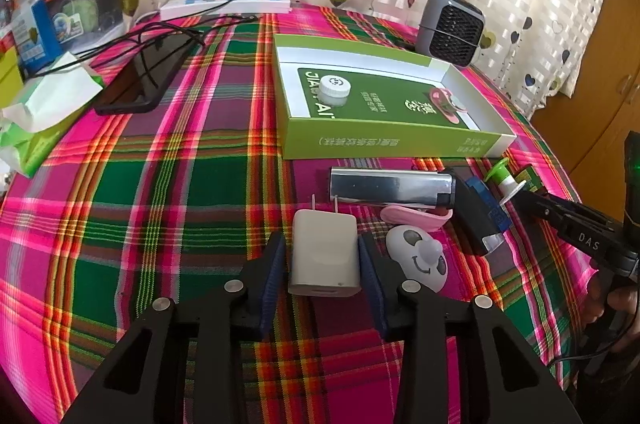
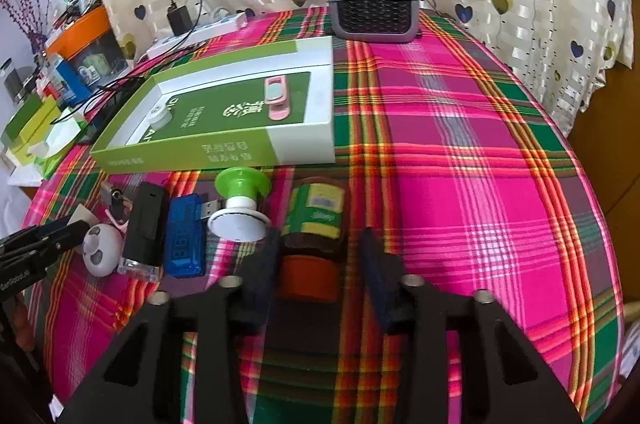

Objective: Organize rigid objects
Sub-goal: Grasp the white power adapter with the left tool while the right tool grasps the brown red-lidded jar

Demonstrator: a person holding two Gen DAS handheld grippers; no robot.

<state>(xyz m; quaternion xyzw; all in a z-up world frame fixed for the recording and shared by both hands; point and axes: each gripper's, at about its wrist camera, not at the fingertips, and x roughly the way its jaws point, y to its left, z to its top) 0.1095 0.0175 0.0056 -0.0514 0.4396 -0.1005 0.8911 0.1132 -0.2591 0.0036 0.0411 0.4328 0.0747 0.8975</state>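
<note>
A plaid-clothed table (image 2: 460,128) carries a green box (image 1: 384,140) and charger (image 1: 324,260).

The left gripper (image 1: 322,256) tilts down toward the table, its pads touching both sides of the white charger (image 1: 323,258). The right gripper (image 2: 318,256) tilts down likewise, jaws apart around a small jar (image 2: 314,220), one pad clear.
</note>
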